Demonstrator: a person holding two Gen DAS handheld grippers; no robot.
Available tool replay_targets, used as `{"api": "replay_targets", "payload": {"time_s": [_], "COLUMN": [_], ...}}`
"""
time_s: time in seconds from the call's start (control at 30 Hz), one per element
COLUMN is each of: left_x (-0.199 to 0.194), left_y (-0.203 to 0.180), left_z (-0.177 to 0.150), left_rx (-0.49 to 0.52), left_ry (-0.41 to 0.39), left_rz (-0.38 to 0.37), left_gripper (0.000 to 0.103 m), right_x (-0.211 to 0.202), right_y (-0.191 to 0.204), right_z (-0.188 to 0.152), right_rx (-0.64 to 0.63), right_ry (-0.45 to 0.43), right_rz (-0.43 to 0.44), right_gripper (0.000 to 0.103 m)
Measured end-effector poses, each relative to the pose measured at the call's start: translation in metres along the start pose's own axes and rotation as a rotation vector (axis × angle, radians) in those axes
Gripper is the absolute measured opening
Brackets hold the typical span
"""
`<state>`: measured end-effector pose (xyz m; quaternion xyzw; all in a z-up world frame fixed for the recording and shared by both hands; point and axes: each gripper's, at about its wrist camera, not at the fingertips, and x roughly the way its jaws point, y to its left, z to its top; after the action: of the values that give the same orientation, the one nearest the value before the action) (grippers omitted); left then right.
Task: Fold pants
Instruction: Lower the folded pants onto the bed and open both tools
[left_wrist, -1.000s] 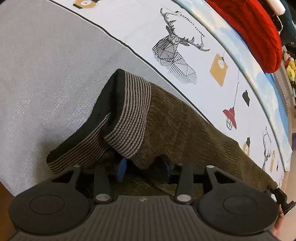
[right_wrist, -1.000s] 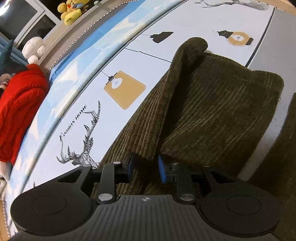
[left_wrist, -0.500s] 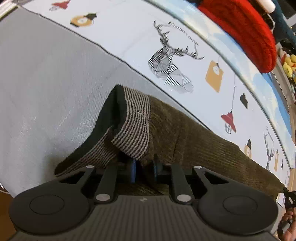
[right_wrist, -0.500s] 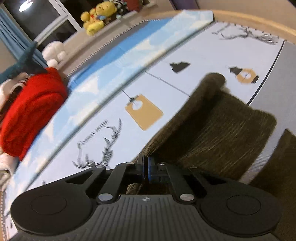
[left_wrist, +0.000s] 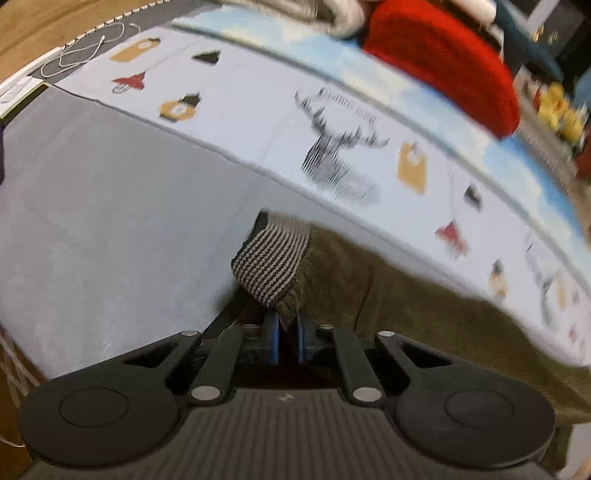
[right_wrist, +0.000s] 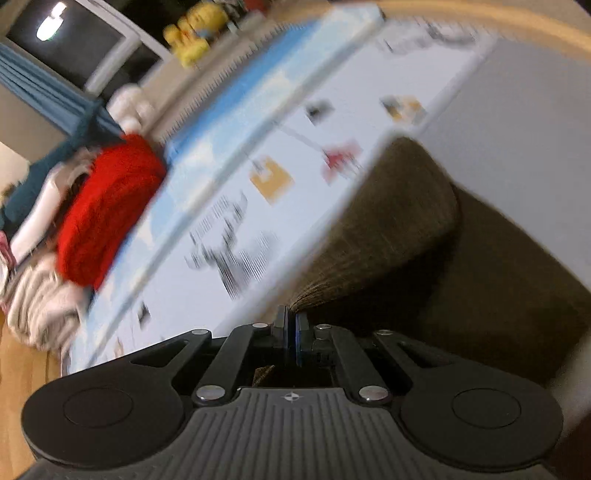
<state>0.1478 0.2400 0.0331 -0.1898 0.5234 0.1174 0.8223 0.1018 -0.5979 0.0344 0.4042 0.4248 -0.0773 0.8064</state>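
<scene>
Pants (left_wrist: 424, 314), olive corduroy w/ striped waistband (left_wrist: 269, 266), hang lifted over the printed bed sheet (left_wrist: 110, 221). Left gripper (left_wrist: 287, 338), jaws pressed together, pinches the fabric just under the waistband, at 12 o'clock from its body. Red knit sweater (left_wrist: 443, 70) lies at 1 o'clock. Right gripper (right_wrist: 290, 338), jaws also pressed together, pinches another pants edge; cloth spreads to 2 o'clock.

Print above the deer (left_wrist: 328, 147) blurred; nothing legible.
</scene>
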Motion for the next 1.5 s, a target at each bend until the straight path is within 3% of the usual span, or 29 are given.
{"api": "replay_targets", "payload": {"time_s": [0.13,0.17,0.27,0.37,0.47,0.57,0.77,0.83,0.93,0.97,1.03,1.13,1.17,1.27,1.5], "left_x": [0.022,0.027,0.033,0.035,0.037,0.040,0.043,0.044,0.046,0.046,0.047,0.048,0.049,0.049,0.044], "left_y": [0.004,0.004,0.009,0.013,0.011,0.007,0.007,0.008,0.009,0.009,0.008,0.005,0.005,0.005,0.013], "left_z": [-0.005,-0.006,-0.005,-0.005,-0.004,-0.003,-0.004,-0.004,-0.003,-0.003,-0.003,-0.003,-0.003,-0.002,-0.002], "left_rx": [0.022,0.025,-0.013,-0.064,-0.070,-0.050,-0.027,-0.019,-0.017,-0.017,-0.014,-0.005,-0.006,-0.017,-0.090], "left_ry": [0.122,0.146,0.163,0.173,0.175,0.181,0.190,0.192,0.199,0.200,0.204,0.206,0.207,0.209,0.210], "left_rz": [0.049,0.058,0.055,0.042,0.042,0.046,0.053,0.053,0.056,0.057,0.063,0.060,0.057,0.051,-0.021], "left_gripper": [0.010,0.010,0.017,0.022,0.025,0.028,0.028,0.028,0.028,0.028,0.029,0.033,0.034,0.035,0.045], "right_x": [0.010,0.013,0.002,-0.012,-0.008,0.010,0.050,0.054,0.042,0.039,0.051,0.068,0.068,0.061,0.070], "right_y": [-0.044,-0.054,-0.077,-0.110,-0.124,-0.119,-0.105,-0.089,-0.047,-0.038,-0.042,-0.070,-0.073,-0.076,-0.078], "right_z": [-0.026,-0.028,-0.014,0.005,0.012,0.016,0.022,0.025,0.029,0.028,0.029,0.034,0.035,0.034,0.041], "right_rx": [0.015,0.021,0.033,0.192,0.262,0.229,0.066,0.009,-0.167,-0.232,-0.197,-0.016,0.007,0.057,0.148], "right_ry": [0.239,0.266,0.175,0.061,0.027,0.045,0.068,0.021,-0.125,-0.162,-0.130,-0.031,-0.039,-0.083,-0.112], "right_rz": [-0.097,-0.121,-0.208,-0.201,-0.219,-0.234,-0.342,-0.319,-0.060,-0.043,-0.140,-0.259,-0.255,-0.182,-0.077], "right_gripper": [0.004,0.004,0.008,0.008,0.008,0.008,0.009,0.011,0.013,0.015,0.022,0.026,0.027,0.044,0.047]}}
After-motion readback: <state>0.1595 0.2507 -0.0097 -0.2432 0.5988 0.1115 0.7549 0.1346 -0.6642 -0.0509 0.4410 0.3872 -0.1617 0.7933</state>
